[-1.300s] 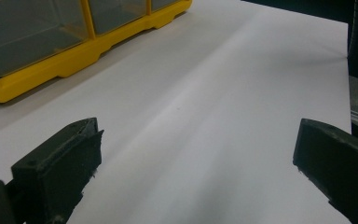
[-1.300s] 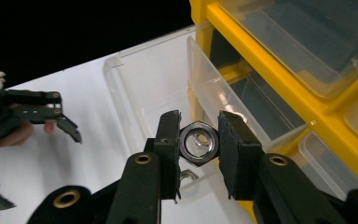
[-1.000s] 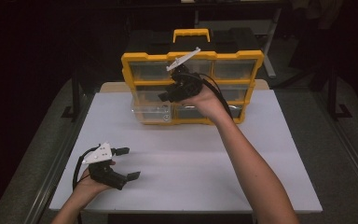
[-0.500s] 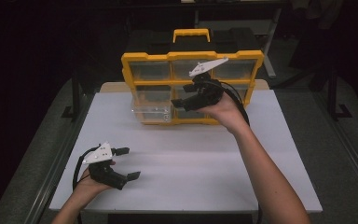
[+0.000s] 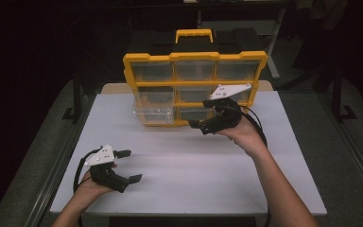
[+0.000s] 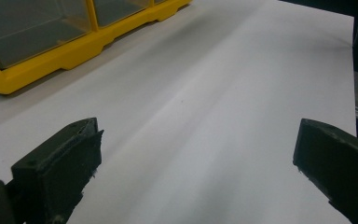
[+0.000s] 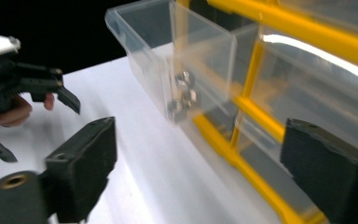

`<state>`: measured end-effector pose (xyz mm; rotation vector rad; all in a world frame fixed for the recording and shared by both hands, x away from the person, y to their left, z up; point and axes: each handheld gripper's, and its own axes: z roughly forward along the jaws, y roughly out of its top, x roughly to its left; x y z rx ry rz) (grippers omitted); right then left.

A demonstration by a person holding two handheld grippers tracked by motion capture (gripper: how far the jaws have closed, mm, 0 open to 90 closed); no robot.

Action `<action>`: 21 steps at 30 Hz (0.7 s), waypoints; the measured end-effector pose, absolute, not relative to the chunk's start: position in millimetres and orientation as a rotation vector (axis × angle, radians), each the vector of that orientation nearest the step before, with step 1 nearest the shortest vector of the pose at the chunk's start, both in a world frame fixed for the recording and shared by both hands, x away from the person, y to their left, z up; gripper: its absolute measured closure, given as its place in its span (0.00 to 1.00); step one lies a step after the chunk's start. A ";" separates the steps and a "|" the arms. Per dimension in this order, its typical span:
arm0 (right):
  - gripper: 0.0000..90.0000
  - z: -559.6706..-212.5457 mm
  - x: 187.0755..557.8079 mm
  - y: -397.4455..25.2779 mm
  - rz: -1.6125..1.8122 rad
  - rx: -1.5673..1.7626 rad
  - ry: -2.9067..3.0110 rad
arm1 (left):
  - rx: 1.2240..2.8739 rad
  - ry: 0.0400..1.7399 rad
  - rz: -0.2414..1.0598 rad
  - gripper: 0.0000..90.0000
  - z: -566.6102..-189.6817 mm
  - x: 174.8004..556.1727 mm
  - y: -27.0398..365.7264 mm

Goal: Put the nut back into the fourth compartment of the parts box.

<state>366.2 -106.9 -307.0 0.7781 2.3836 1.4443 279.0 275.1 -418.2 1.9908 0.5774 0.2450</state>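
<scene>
In the middle of the high view, the right gripper [image 5: 199, 126] is hovering with jaws wide apart and holding nothing, just in front of the yellow organizer [image 5: 194, 57] at the upper centre. A clear drawer [image 7: 168, 51] is sticking out at the upper middle of the right gripper view, with what are probably metal nuts [image 7: 182, 95] inside. At lower left, the left gripper [image 5: 128, 166] is resting wide on the white table [image 5: 194, 165]

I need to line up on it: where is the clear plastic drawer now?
In the high view the clear plastic drawer juts out of the bottom-left slot of the yellow organiser case, left of the right gripper; small metal nuts lie inside.
</scene>
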 end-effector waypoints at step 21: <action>0.03 -383.8 304.4 -168.8 1.488 0.859 2.301 | 1.983 0.584 0.257 0.01 -417.6 276.0 274.8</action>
